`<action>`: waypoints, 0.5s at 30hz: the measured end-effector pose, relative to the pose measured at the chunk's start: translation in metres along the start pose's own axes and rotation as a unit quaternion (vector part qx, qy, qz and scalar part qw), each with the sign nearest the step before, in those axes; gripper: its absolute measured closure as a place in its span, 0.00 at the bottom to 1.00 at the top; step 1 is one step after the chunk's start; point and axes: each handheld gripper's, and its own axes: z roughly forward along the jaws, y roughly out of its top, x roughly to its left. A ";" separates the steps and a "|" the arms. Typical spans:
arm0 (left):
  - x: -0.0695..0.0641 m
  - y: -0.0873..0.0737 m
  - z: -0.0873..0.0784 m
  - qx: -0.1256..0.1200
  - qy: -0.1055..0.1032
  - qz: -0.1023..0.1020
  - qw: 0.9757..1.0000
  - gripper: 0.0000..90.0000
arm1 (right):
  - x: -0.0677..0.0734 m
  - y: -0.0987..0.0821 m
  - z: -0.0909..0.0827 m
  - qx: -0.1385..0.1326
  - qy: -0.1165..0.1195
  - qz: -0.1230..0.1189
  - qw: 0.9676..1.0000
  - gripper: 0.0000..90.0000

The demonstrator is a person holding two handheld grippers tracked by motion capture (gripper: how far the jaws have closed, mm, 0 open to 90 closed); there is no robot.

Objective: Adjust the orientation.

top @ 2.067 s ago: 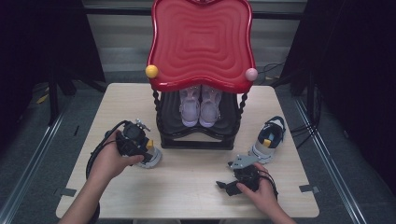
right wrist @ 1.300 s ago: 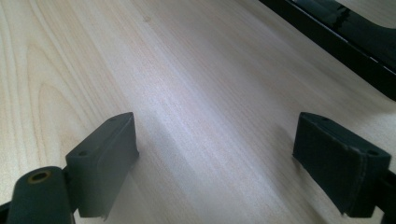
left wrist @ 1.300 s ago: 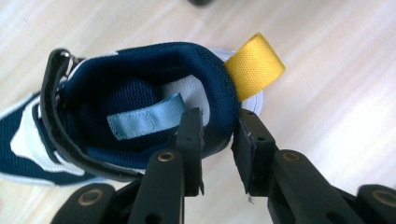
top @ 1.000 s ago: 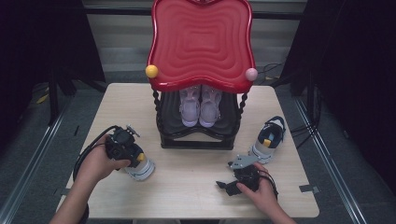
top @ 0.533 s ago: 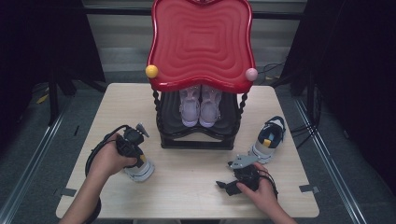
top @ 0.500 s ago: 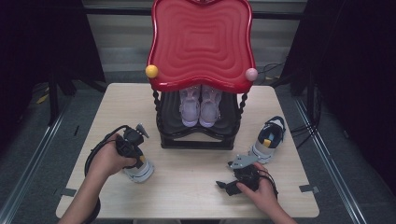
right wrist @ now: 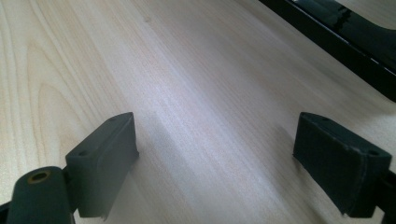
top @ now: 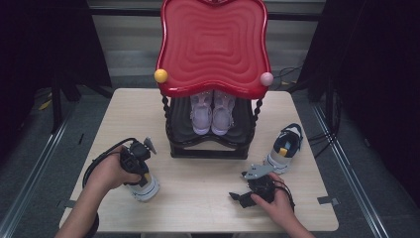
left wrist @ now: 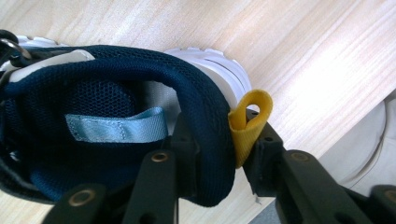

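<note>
At left, the left gripper (top: 140,171) has drawn the navy-and-white shoe (top: 144,187) toward the table's (top: 198,198) near edge since two seconds ago; its jaws, having just closed and eased slightly, clamp the padded heel collar (left wrist: 205,140) beside the yellow pull loop (left wrist: 250,119), suggesting the shoe is ready to lift. At centre, the black rack (top: 208,144) under the red top (top: 214,44) holds a lavender pair (top: 213,111). At right, the right gripper (top: 257,191) rests wide open and empty near the matching shoe (top: 285,148).

Pale wood table (top: 208,198); grey floor (top: 29,148); dark curtains (top: 44,39) on both sides.
</note>
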 end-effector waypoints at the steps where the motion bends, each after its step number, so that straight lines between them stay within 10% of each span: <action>1: 0.001 0.000 0.001 0.001 -0.001 0.000 1.000 0.71 | 0.000 0.000 0.000 0.000 0.000 0.000 1.000 0.14; 15: 0.003 0.004 0.015 0.018 -0.019 -0.006 1.000 0.76 | 0.000 0.000 0.000 0.001 0.001 -0.002 1.000 0.14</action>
